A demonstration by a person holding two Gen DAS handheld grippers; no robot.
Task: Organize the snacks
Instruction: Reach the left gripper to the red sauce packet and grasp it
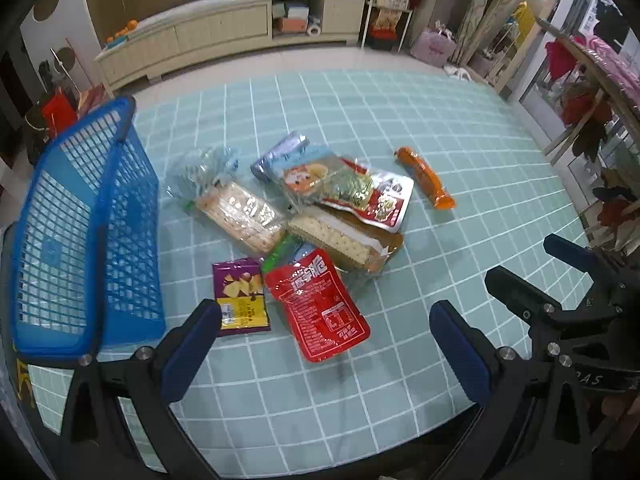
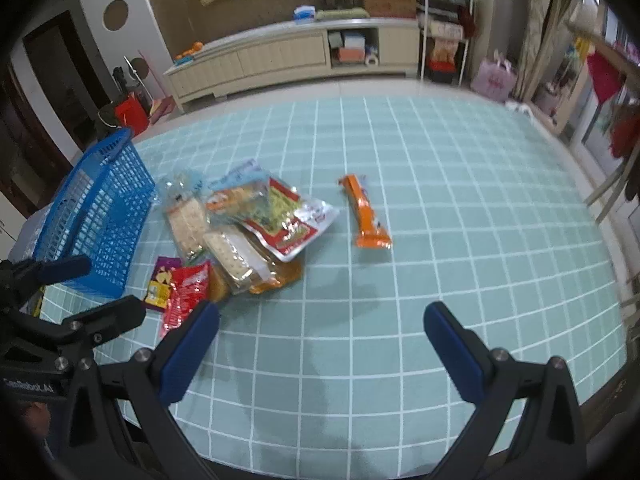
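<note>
At the left, a blue basket (image 1: pixel 86 236) is seen on the checked tablecloth (image 1: pixel 400 360). Just beside it, a pile of snacks (image 1: pixel 304 216) is laid, and an orange packet (image 2: pixel 366 214) lies apart. The left gripper (image 1: pixel 324 344) and the right gripper (image 2: pixel 322 340) are held wide apart, with nothing between the fingers.

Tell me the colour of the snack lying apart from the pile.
Orange: the long wrapped snack, clearest in the right wrist view.
</note>
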